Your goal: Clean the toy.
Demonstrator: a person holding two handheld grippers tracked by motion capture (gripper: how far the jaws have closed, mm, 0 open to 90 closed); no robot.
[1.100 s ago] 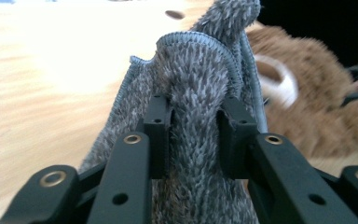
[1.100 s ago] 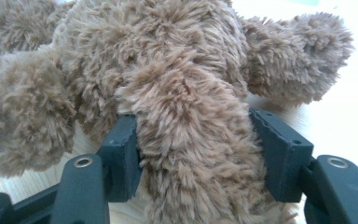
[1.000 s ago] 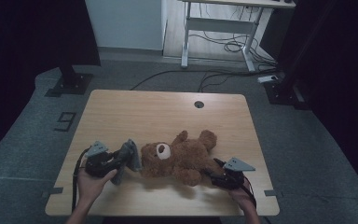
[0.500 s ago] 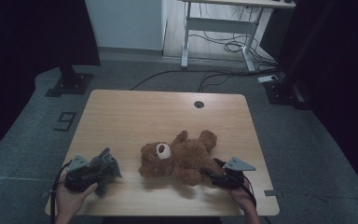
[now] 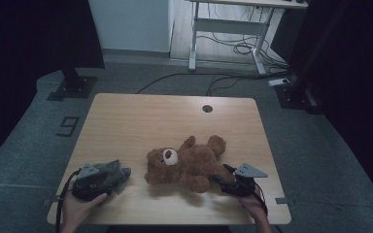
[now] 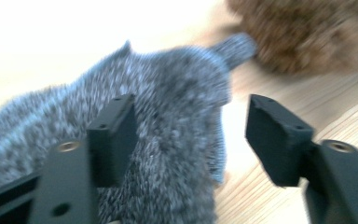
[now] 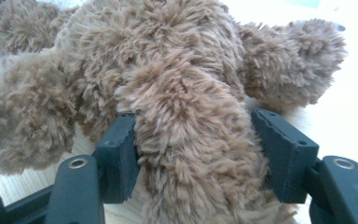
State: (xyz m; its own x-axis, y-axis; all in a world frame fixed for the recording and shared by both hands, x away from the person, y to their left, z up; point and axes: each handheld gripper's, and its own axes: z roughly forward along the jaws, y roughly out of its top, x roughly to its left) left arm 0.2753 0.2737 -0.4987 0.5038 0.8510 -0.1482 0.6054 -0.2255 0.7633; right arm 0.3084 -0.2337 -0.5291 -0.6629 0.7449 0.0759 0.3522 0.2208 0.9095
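Grey cloth (image 5: 112, 174) lies lower left on the table (image 5: 141, 116); left gripper (image 6: 191, 126) jaws have just been opening, spread, cloth loose between. Teddy bear (image 5: 187, 162) centre; right gripper (image 7: 193, 149) pinches its leg. Judgement: back the left away level, avoid snagging fabric. Wood tabletop, dim room, floor cables (image 5: 233, 48).

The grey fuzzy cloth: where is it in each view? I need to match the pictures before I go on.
High view: grey cloth lies at the table's front left, under the left gripper, left of the teddy bear.
Left gripper view: it spreads across the centre and left, behind and between the open jaws.
Right gripper view: not in it.
Shared landmark: the brown teddy bear, top right in the left gripper view, close up in the right gripper view.
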